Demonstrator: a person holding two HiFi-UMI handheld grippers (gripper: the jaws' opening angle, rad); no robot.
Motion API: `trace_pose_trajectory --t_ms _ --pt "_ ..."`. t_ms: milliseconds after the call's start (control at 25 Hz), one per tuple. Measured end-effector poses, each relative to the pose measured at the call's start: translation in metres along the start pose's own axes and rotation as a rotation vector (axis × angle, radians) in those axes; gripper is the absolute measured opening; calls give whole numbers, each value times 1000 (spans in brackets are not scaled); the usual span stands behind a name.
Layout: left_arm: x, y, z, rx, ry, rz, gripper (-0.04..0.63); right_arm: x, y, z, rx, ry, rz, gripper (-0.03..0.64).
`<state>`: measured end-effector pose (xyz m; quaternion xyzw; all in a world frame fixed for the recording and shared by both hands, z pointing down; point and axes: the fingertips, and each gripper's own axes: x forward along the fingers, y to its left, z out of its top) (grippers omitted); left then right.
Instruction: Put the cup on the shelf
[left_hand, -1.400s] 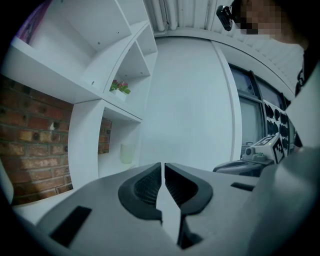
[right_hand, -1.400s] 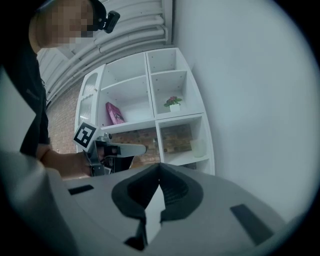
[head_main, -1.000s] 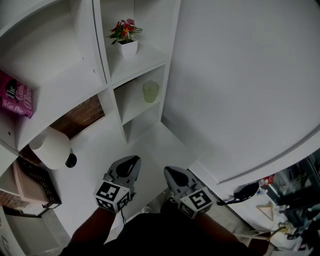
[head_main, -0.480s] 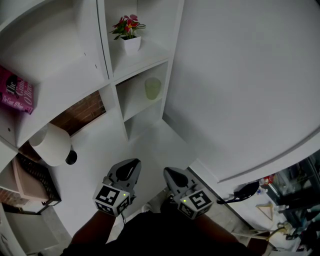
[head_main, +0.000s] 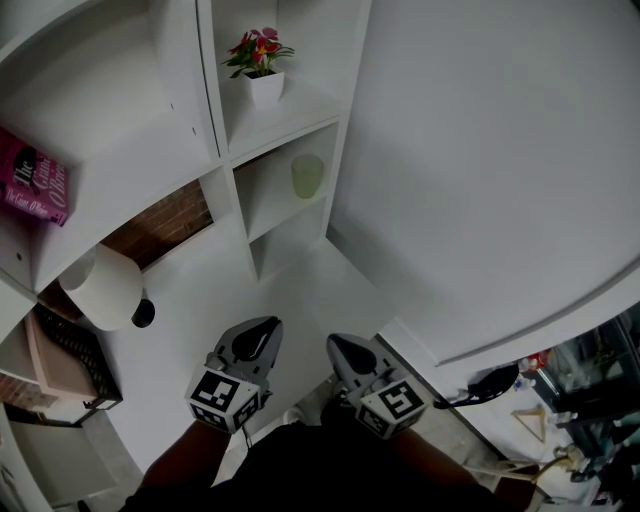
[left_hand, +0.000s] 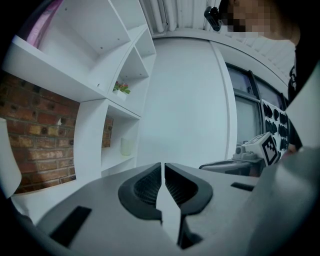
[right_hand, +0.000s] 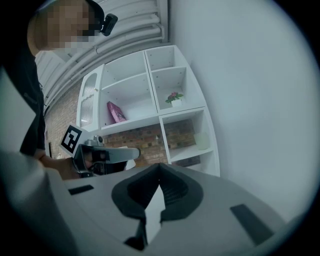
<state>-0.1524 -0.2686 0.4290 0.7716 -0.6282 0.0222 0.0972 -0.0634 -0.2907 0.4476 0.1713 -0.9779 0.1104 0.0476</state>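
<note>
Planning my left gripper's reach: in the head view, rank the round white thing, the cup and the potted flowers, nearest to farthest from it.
1. round white thing, low down, to the left of the left gripper.
2. cup, ahead in a compartment of the shelf.
3. potted flowers, one compartment above the cup.

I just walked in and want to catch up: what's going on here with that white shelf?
A person holds the left hand-held gripper and the right hand-held gripper low and side by side in front of their body. Both are shut with nothing between the jaws. The pale green cup stands upright in a compartment of the white shelf, directly under the potted plant. Neither gripper is near it, so the cup looks already placed.
</note>
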Motion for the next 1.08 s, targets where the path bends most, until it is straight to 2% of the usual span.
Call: trace_pose_trajectory --t_ms 360,480,1080 --pt "4 -9 7 22 -11 -20 25 0 0 10 -13 -18 9 5" --pt "6 -10 8 34 -18 -20 25 -2 -4 5 -13 10 -7 5" --pt "7 -13 5 20 -4 -23 25 -3 -6 7 -19 -10 3 5"
